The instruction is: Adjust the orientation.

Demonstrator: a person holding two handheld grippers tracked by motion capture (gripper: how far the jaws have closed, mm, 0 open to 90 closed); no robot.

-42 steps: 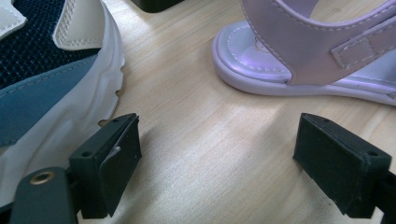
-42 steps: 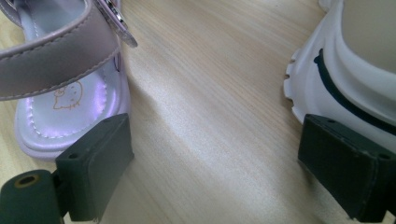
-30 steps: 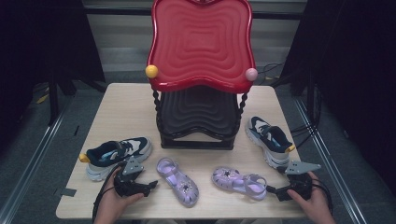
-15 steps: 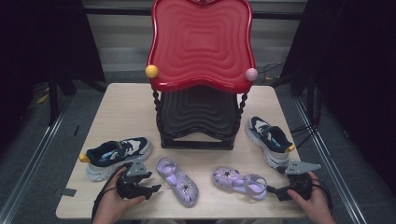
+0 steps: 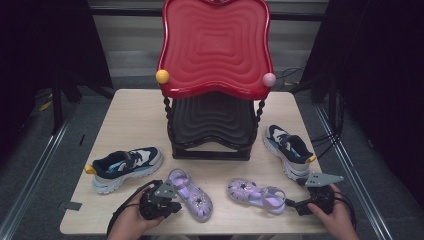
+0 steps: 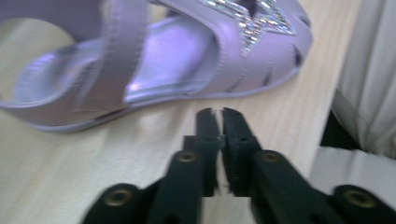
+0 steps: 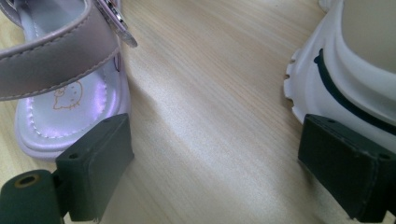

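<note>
The left gripper [image 5: 172, 206] sits at the surface's near edge with its jaws pressed together on nothing, having just closed; the left purple sandal [image 5: 189, 194] lies just beyond their tips, its long axis slanting from heel toward the near edge; the right gripper [image 5: 295, 206], jaws spread and empty, waits between the right purple sandal [image 5: 256, 194] and a sneaker [image 5: 289, 151].

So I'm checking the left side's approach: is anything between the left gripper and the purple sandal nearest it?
Nothing visible. The left gripper, jaws shut on nothing, faces the sandal across bare table.
</note>
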